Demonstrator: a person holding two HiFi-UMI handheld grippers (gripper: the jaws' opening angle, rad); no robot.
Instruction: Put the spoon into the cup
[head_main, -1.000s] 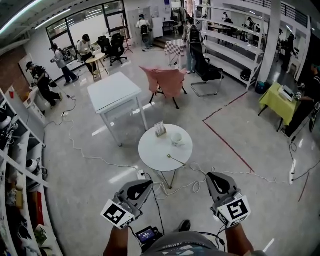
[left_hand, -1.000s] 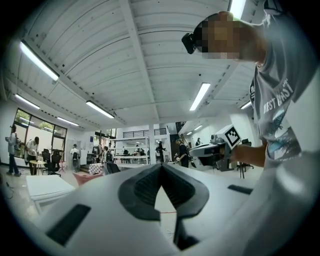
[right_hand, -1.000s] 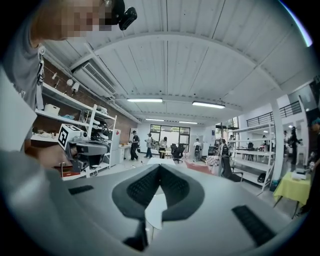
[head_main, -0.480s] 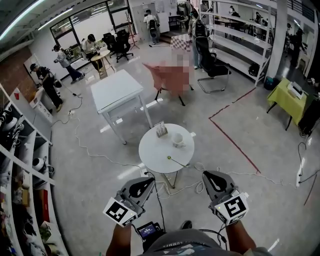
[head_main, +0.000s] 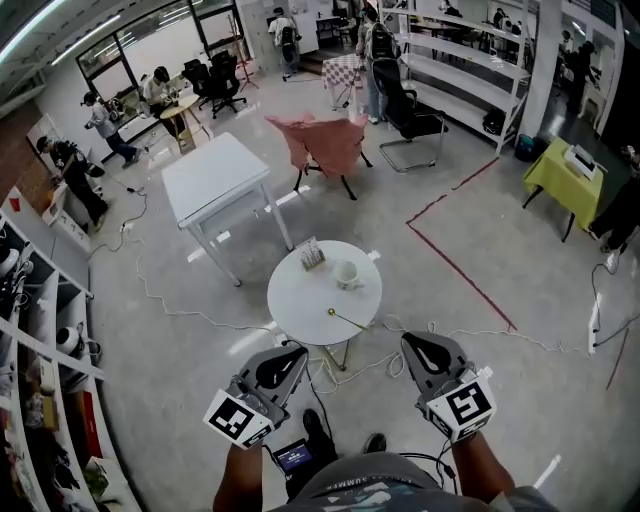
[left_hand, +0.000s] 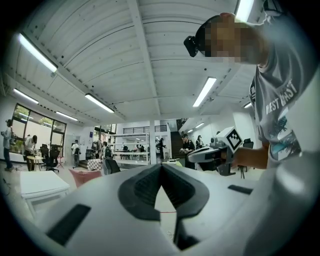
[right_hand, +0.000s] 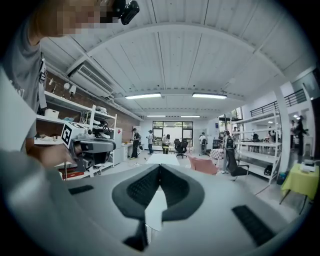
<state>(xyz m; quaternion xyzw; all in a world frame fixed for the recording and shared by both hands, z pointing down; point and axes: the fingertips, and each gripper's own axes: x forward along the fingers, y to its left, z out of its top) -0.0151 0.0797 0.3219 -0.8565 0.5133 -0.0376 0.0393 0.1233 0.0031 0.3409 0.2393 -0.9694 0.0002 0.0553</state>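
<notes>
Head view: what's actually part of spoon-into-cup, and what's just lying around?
Job:
spoon
cup
round table, which both sit on
left gripper and right gripper, both shut and empty

Just there:
small holder on the round table
square white table
pink-draped chair
yellow table
red floor tape

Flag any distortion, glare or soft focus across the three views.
Head view: heavy fisheye bending, light streaks glaring on the floor, cup small but sharp. Left gripper view: left gripper soft up close, black vignette. Right gripper view: right gripper likewise.
</notes>
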